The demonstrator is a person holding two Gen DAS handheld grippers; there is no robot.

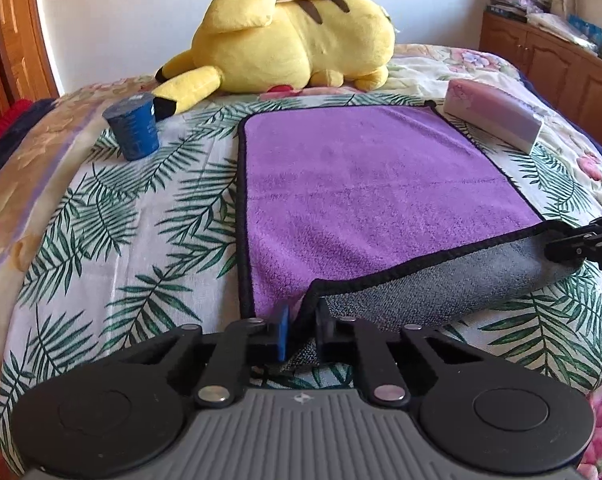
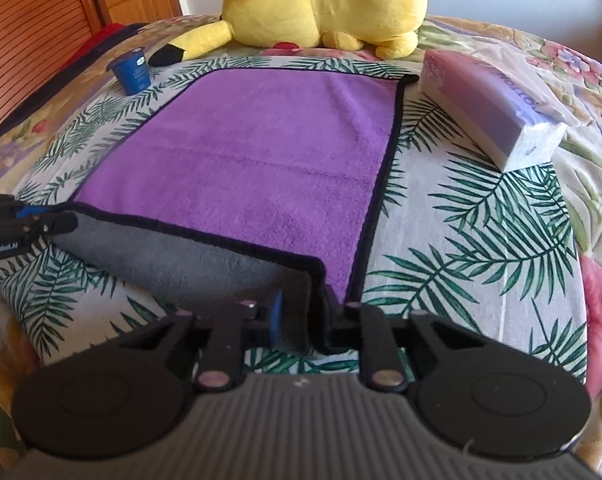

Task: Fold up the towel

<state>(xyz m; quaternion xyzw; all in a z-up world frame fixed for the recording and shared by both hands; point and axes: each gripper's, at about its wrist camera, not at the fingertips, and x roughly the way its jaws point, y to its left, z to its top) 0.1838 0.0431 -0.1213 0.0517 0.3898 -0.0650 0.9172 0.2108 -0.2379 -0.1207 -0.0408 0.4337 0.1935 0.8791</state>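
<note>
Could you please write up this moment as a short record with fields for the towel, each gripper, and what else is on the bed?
towel: purple towel spread on the bed, near edge lifted so the grey underside shows
left gripper: shut on the towel's near left corner
right gripper: shut on the towel's near right corner
far side: yellow plush toy
left of towel: blue cup
right of towel: tissue pack
</note>
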